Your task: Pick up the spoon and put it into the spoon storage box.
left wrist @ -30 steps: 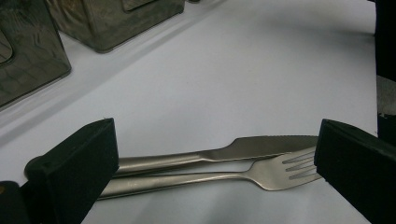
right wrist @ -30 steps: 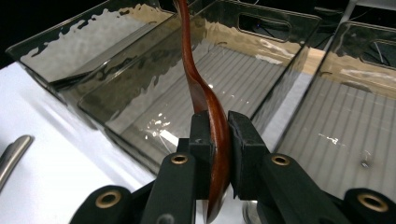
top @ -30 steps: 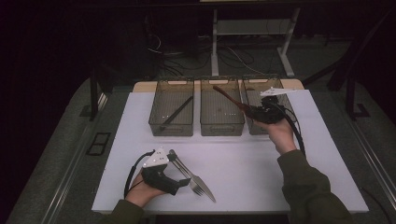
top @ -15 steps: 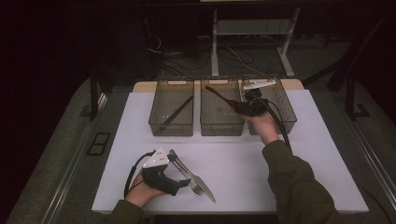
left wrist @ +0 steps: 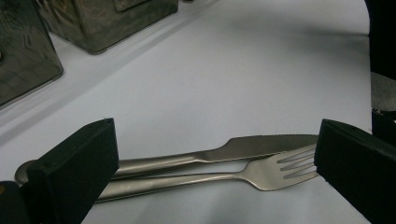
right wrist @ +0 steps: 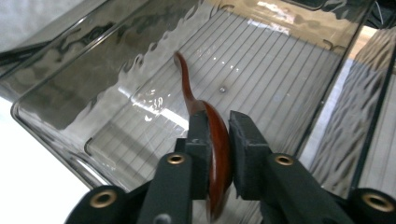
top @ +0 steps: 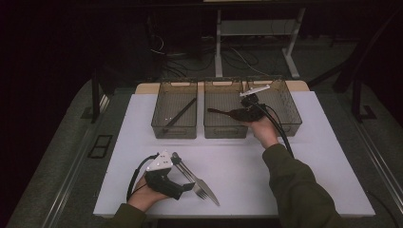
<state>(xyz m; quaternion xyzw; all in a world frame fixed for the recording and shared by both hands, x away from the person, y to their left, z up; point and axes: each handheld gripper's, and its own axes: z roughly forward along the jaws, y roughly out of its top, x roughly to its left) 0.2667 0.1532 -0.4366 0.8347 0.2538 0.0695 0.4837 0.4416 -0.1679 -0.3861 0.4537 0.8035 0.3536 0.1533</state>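
Your right tool (right wrist: 215, 135) sits over the middle bin (top: 225, 124) of three on the white worktop (top: 294, 171), a brown wooden spoon (right wrist: 212, 140) between its jaws by the bowl, handle slanting down into the bin. The jaws have just been easing apart; a sliver of gap shows on one side, so the clench looks let go. Your left tool (left wrist: 217, 154) lies at the near edge, jaws spread wide, with a knife (left wrist: 243, 147) and fork (left wrist: 261, 172) flat on the worktop between them, untouched
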